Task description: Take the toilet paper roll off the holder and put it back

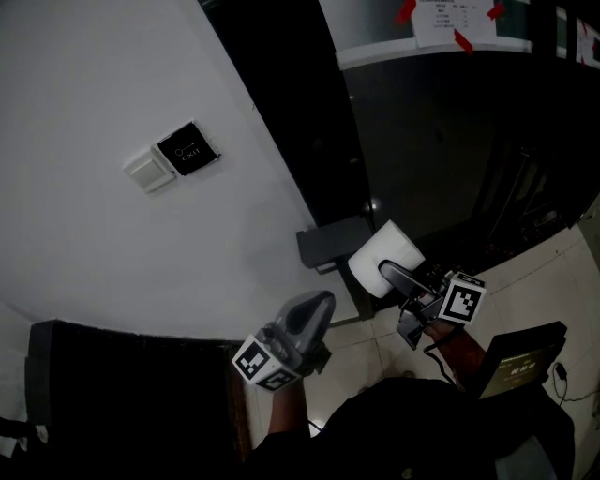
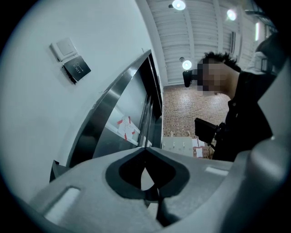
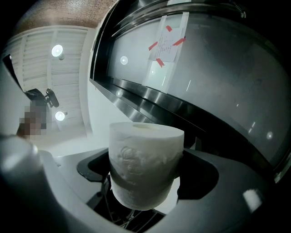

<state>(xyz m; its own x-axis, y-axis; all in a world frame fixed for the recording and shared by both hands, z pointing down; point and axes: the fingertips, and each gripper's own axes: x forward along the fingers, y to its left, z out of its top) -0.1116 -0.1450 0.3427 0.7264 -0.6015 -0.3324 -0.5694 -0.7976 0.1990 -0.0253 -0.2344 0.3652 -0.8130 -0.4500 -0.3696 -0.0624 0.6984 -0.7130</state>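
A white toilet paper roll [image 1: 384,253] sits between the jaws of my right gripper [image 1: 394,274], just right of a dark grey holder [image 1: 330,246] on the wall's lower edge. In the right gripper view the roll [image 3: 144,159] stands upright, and both dark pads dent its sides, so my right gripper [image 3: 145,177] is shut on it. My left gripper [image 1: 317,305] hangs lower left of the holder. Its jaws [image 2: 146,181] meet at the tips with nothing between them.
A white switch plate [image 1: 150,172] and a black panel [image 1: 187,148] are on the white wall. To the right is a dark glass door with a taped paper notice [image 1: 450,23]. A dark case [image 1: 520,361] lies on the tiled floor. A person [image 2: 248,109] shows in the left gripper view.
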